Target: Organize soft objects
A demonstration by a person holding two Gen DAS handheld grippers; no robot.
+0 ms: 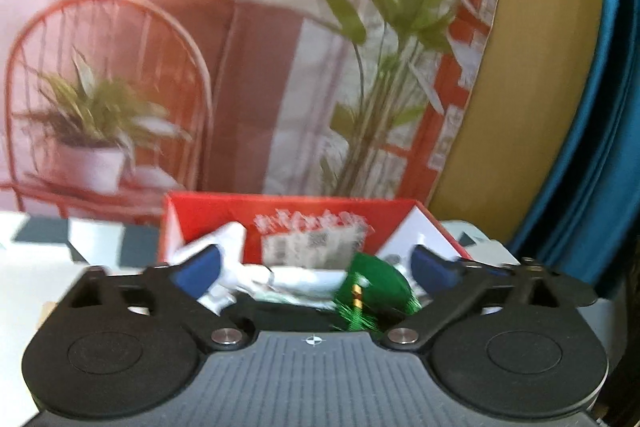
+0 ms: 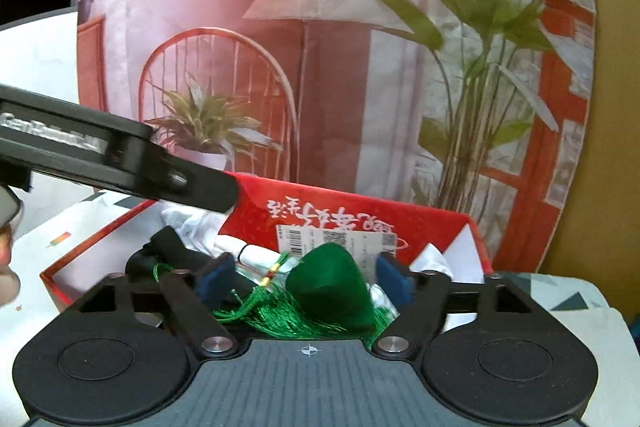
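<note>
Both tools gape, your left tool [image 1: 316, 269] and right tool [image 2: 306, 277]. Green felt pouch with tassel fringe [image 2: 330, 283]: light, squashy; pinch its body, fringe likely slips.

Bright, even light; fisheye bending at the edges.
Left wrist view is motion-blurred, smearing the red box [image 1: 288, 227] label; right wrist view is sharper, with dark corners.

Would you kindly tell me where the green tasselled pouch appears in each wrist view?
Left wrist: green pouch low, right of centre, between the open left gripper fingers.
Right wrist: low centre, between the open right gripper fingers.
Shared landmark: red box.
</note>
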